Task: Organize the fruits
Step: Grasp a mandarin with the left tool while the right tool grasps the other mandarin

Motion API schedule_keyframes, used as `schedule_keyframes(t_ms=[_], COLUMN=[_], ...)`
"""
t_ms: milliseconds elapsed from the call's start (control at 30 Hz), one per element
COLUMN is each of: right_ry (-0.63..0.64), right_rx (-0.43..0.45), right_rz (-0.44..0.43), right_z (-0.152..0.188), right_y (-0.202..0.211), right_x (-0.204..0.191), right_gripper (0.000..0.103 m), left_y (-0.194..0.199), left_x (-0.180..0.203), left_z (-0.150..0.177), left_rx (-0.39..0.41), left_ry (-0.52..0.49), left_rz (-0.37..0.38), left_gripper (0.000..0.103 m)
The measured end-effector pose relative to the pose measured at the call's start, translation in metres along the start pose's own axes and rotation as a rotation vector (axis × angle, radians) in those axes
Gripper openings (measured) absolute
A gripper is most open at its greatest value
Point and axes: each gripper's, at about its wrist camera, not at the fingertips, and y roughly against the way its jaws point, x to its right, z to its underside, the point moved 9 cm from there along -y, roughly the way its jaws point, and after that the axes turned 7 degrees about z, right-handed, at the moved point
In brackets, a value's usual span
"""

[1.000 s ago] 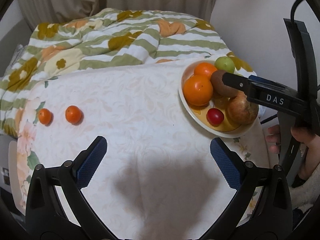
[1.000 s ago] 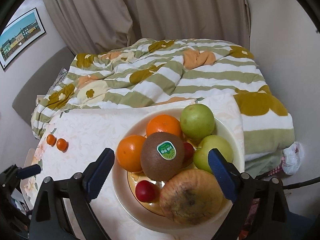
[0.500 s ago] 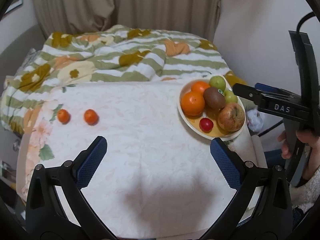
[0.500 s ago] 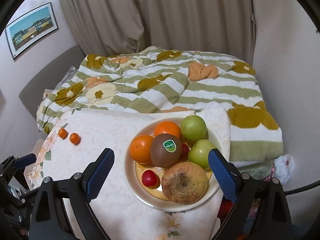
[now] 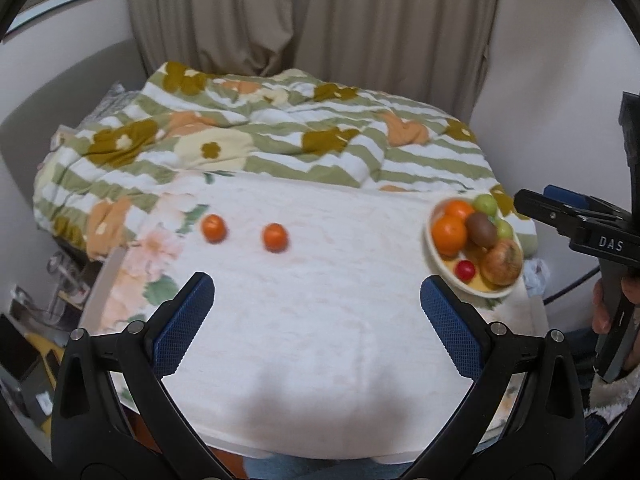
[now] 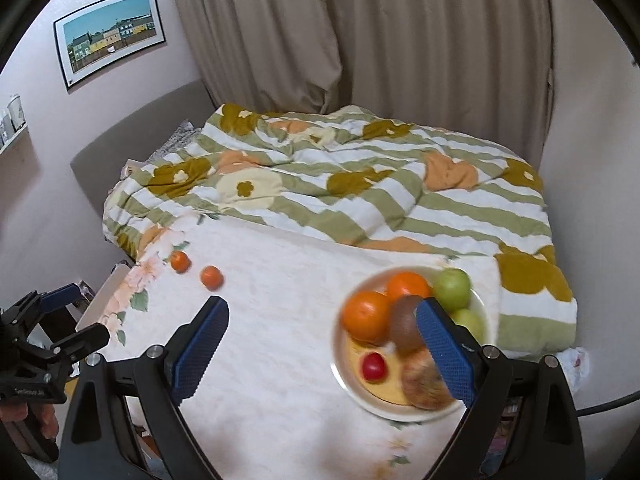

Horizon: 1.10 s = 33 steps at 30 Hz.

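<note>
A cream bowl [image 5: 440, 266] [image 6: 340, 372] at the table's right holds two oranges [image 6: 366, 314], a kiwi [image 6: 406, 322], green apples [image 6: 452, 288], a brownish apple [image 5: 502, 260] and a small red fruit [image 6: 374, 366]. Two small tangerines [image 5: 275, 237] [image 5: 214, 228] lie loose on the table's left, and show in the right wrist view [image 6: 211, 277] [image 6: 180, 261]. My left gripper [image 5: 316, 320] is open and empty above the table's middle. My right gripper [image 6: 322, 346] is open and empty, held back above the bowl's left side.
The table wears a white floral cloth [image 5: 320, 280]. A bed with a green striped flowered quilt [image 5: 280, 148] lies behind it. Curtains and walls stand beyond. Clutter sits on the floor at the left [image 5: 32, 344].
Both grippers have pulled back and up from the table. The bowl and tangerines now look smaller and farther. The right gripper drew away from the bowl. No fruit moved.
</note>
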Motion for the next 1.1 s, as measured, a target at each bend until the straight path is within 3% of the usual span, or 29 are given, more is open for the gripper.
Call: schedule_keyframes(t_ms=[267,600,833,1100], right_ry=[0.004,-0.032,-0.021,-0.04], right_rx=[-0.001,-0.074,-0.137,-0.173], right_rz=[0.037,0.087,0.124,0.145], right_z=[-0.014,-0.009,0.01,0.031], right_y=[-0.025,-0.081,-0.126,-0.166], right_x=[-0.059,-0.118,-0.138,-0.155], right_gripper=[0.094,0.094,0.094,0.094], left_y=[-0.008,-0.063,-0.113,-0.173], left_x=[-0.074,-0.147,-0.165,-0.159], left_z=[-0.017,-0.047,-0.054,-0.042], left_rx=[-0.03,-0.12,-0.176,-0.244], left_ry=[-0.008,-0.143,-0.257,-0.417], left_rz=[0.009,0.074,0.168,0.288], left_gripper=[0.103,0.103,0.103,0.103])
